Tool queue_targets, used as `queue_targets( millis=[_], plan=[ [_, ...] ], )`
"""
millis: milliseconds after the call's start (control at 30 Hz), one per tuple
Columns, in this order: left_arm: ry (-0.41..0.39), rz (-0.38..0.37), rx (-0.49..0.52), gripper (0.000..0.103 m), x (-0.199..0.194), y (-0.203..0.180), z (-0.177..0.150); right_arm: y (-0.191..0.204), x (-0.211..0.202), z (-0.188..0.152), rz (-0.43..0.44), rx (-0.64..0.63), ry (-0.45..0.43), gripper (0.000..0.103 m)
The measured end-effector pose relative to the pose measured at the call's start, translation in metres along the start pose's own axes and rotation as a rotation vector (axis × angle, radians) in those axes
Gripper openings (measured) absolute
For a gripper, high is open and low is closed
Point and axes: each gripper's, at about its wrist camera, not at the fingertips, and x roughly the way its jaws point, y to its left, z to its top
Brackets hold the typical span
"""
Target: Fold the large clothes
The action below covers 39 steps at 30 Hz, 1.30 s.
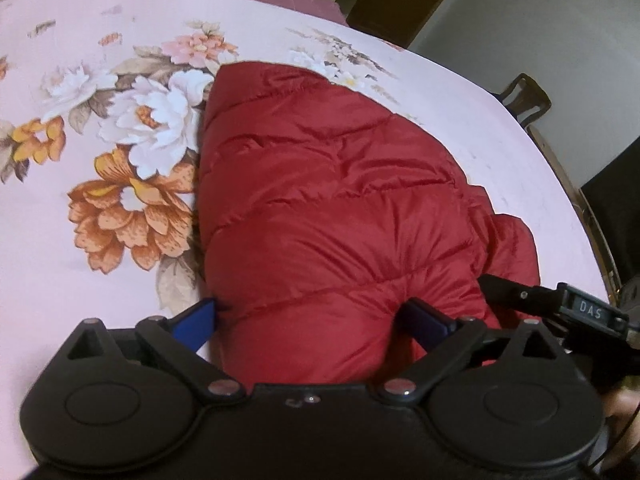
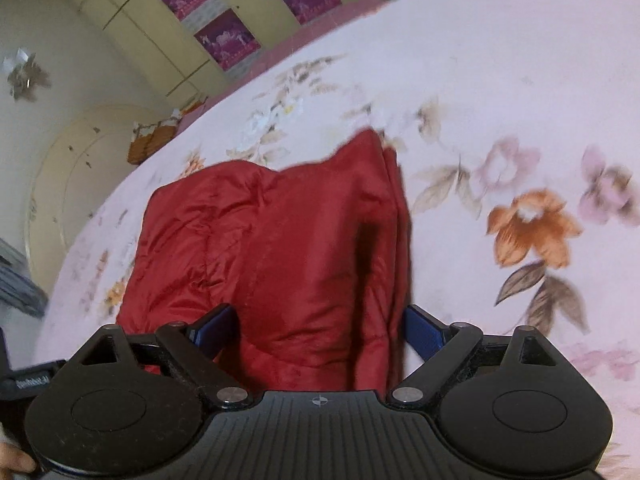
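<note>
I am judging the fold nearly finished: the red jacket (image 1: pixel 328 208) is lying bunched on the flowered bed sheet (image 1: pixel 80 240), and next I am needing fresh grips on its near edge. My left gripper (image 1: pixel 312 320) is standing wide, gripping nothing, with jacket bulging between its fingers; my right gripper (image 2: pixel 320 328) is likewise gaping wide around the jacket's near right edge.

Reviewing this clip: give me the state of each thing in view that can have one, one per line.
red puffer jacket: folded into a thick bundle, lying on the bed.
left gripper: open, jaws wide on either side of the jacket's near edge.
right gripper: open, jaws wide around the near end, view blurred.
floral bedsheet: spread flat under the jacket.
</note>
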Motion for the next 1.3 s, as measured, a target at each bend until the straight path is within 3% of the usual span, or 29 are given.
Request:
queue_targets(
  millis=[167,267,333,400,500,633,900,1067,1300],
  plan=[
    [0.002,-0.002,-0.012,0.096,0.003,-0.002,0.000,0.002,0.005,0.004,0.031,-0.025,0.025,0.089],
    [-0.007,0.006,0.002,0.089,0.000,-0.005,-0.001,0.000,0.006,0.004,0.090,0.013,0.060,0.061],
    [-0.011,0.011,0.011,0.083,-0.001,-0.007,-0.001,-0.002,0.009,0.004,0.107,0.025,0.071,0.053],
    [-0.019,0.015,0.019,0.077,-0.004,-0.009,-0.001,0.000,0.006,0.004,0.126,0.037,0.076,0.040],
    [-0.031,0.020,0.017,0.069,-0.010,-0.009,0.001,0.011,-0.005,0.004,0.133,0.005,0.060,0.031],
    [-0.051,0.018,0.017,0.060,-0.025,-0.006,0.005,0.027,-0.018,0.007,0.162,-0.012,0.032,0.029],
    [-0.116,0.073,0.030,0.059,-0.072,0.022,0.018,0.084,-0.007,0.007,0.229,-0.030,0.022,0.029],
    [-0.159,0.102,0.017,0.059,-0.108,0.067,0.025,0.140,0.020,0.005,0.260,-0.058,0.028,0.029],
    [-0.184,0.114,0.017,0.059,-0.156,0.165,0.045,0.237,0.069,-0.011,0.259,-0.063,0.022,0.029]
  ],
)
